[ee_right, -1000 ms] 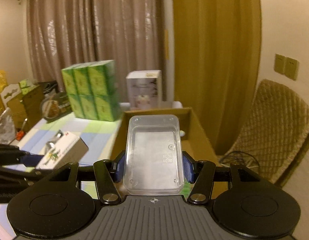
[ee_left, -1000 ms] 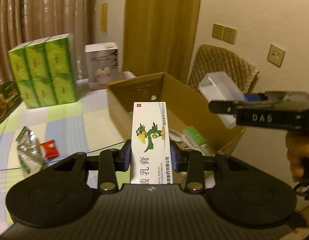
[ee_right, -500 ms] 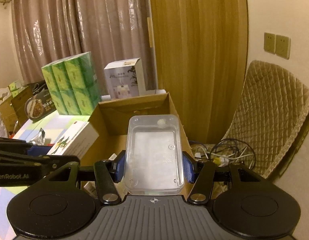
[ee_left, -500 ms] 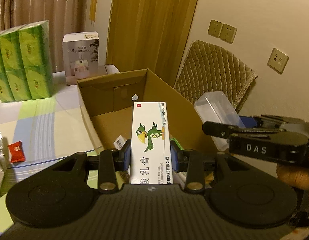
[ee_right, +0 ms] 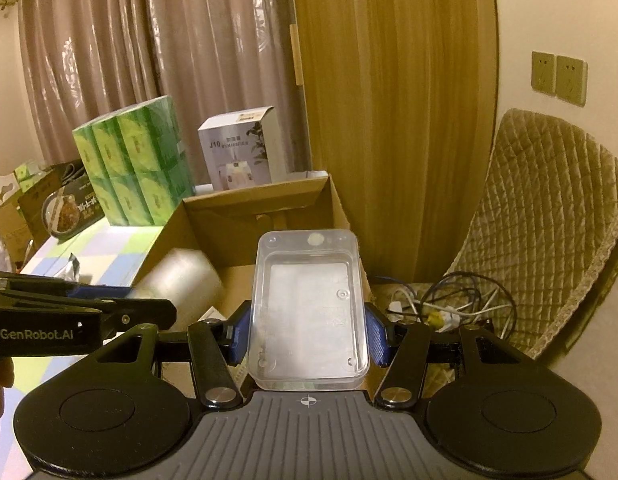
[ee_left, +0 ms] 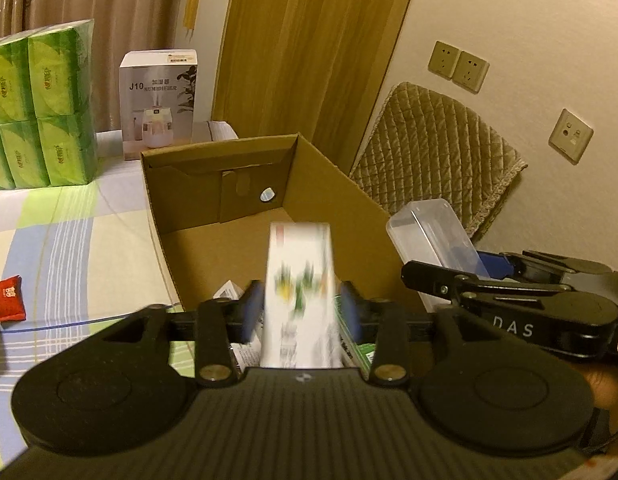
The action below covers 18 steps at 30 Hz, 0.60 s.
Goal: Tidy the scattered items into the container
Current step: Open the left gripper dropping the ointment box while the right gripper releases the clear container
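Roughly mid-task, going by what's in and what's out:
- Left gripper (ee_left: 301, 308): fingers slightly spread, with a sliver of gap on each side of the white ointment carton (ee_left: 299, 280). The carton is motion-blurred while the gripper is sharp, so my read is it's loose and dropping rather than pinched
- The carton sits at lower centre of the left wrist frame, over the open cardboard box (ee_left: 189, 196) and inside its rim. Counting it as good as delivered
- Right gripper (ee_right: 309, 332): pressed onto the clear plastic case (ee_right: 309, 304) with a blue pad on each long side. It hangs at centre frame, over the box's right-hand wall and not yet inside
- Already in the box, at the bottom near the near wall: a green carton (ee_left: 355, 350) and something small and white, too hidden to name
- Still out on the checked tablecloth (ee_left: 89, 240): a red sachet (ee_left: 8, 298) at the left edge of the left view, and a silver foil pouch (ee_right: 73, 266) at mid-left of the right view
- The green tissue packs (ee_left: 41, 108) and the humidifier box (ee_left: 159, 104) at upper left stand neatly behind the box and probably aren't part of the job
- Remaining, by my estimate: drop the case, then fetch the sachet and the pouch
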Motion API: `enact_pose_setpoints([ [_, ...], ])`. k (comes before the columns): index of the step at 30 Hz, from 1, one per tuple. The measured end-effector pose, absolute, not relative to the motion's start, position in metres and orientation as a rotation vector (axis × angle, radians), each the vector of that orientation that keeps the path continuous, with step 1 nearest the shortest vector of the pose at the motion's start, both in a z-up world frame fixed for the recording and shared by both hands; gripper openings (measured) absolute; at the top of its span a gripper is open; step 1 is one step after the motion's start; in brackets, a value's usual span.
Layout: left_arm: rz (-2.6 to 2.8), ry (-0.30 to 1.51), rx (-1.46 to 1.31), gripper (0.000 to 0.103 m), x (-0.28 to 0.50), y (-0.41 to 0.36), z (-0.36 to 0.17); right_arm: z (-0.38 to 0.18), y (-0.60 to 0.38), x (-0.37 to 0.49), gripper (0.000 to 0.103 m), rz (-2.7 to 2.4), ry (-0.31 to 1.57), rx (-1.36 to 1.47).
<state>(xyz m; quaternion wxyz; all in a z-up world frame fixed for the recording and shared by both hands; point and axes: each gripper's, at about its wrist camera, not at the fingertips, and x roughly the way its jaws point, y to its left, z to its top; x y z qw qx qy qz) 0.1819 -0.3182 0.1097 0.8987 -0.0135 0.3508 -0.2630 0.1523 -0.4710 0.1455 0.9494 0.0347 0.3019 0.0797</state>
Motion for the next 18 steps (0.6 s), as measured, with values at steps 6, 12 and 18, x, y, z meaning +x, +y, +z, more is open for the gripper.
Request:
enact_pose_setpoints([
  [6,-0.53,0.695,0.013,0.048,0.177,-0.311,0.111,0.139,-0.469,0.155,0.053,0.168,0.627,0.074],
  [12,-0.521,0.697,0.011,0.048,0.175,-0.305,0.11,0.139,-0.464,0.155,0.053,0.176,0.629,0.077],
  [18,-0.517,0.696,0.01,0.048,0.174,-0.302,0.11,0.142,-0.463,0.157,0.053,0.206,0.623,0.106],
])
